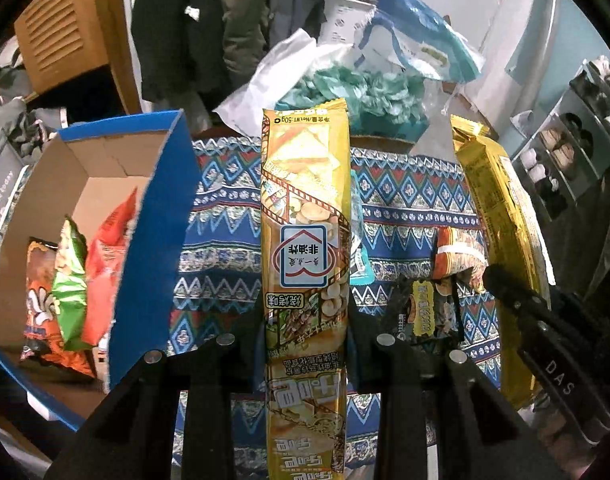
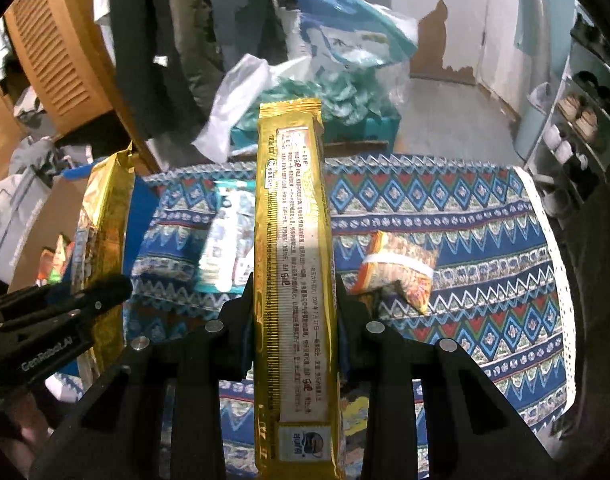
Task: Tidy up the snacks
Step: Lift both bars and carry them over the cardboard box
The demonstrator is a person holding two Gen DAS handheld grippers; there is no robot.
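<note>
My left gripper (image 1: 305, 320) is shut on a long yellow snack pack (image 1: 305, 216) with its printed front facing the camera, held above the patterned tablecloth (image 1: 405, 196). My right gripper (image 2: 293, 300) is shut on a second long gold snack pack (image 2: 291, 216), its label side up. Each pack shows in the other view: the right one (image 1: 493, 216) at the right edge, the left one (image 2: 105, 216) at the left. An open cardboard box (image 1: 105, 184) with blue outer walls stands at the left, holding several snack bags (image 1: 71, 280).
On the cloth lie an orange snack bag (image 2: 397, 268), a teal-and-white packet (image 2: 229, 236) and a dark packet (image 1: 425, 312). Plastic bags (image 2: 329, 80) pile up behind the table. A shoe rack (image 2: 577, 128) stands at the right, a wooden cabinet (image 2: 53, 56) at the left.
</note>
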